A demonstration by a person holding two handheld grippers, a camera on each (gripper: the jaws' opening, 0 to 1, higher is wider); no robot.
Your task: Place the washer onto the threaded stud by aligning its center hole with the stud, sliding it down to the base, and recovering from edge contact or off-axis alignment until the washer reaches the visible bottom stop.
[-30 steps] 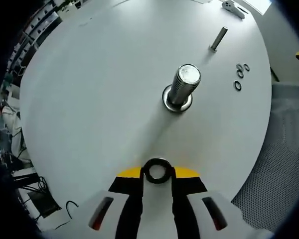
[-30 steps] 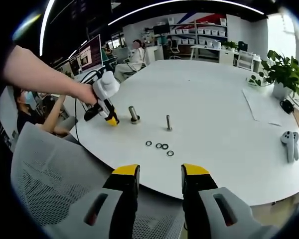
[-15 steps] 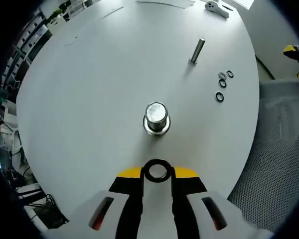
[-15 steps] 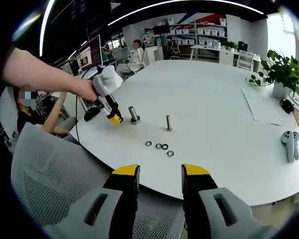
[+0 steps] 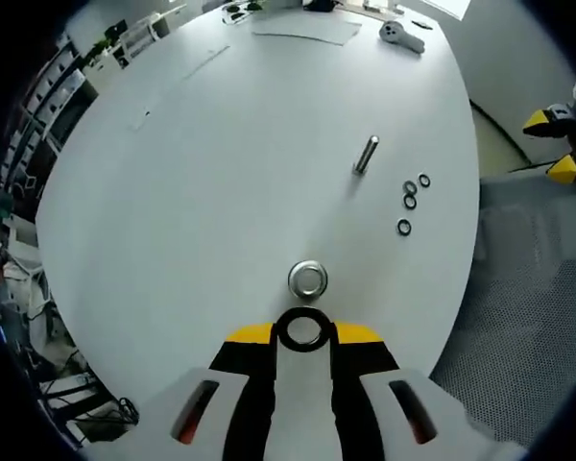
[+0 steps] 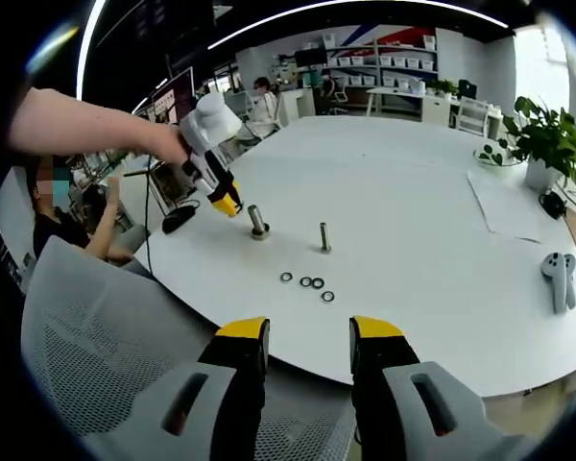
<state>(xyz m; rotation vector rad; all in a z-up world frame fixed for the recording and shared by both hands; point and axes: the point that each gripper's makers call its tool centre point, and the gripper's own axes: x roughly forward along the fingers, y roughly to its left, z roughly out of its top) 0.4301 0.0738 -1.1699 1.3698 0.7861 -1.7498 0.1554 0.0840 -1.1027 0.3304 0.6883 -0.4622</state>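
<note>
Left claw (image 5: 304,338), in the left gripper view, clamps the washer (image 5: 303,329) just short of the stud (image 5: 307,279) (seen end-on) on the table (image 5: 221,173): centre the hole, then lower straight. Right gripper view: right claw (image 6: 307,336) gapes empty, off the table's edge; left claw hovers above the stud.

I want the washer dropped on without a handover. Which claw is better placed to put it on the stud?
The left claw: it already grips the washer, just short of the stud seen end-on. The right claw is open, holds nothing, and hangs off the table edge, far from the stud.
</note>
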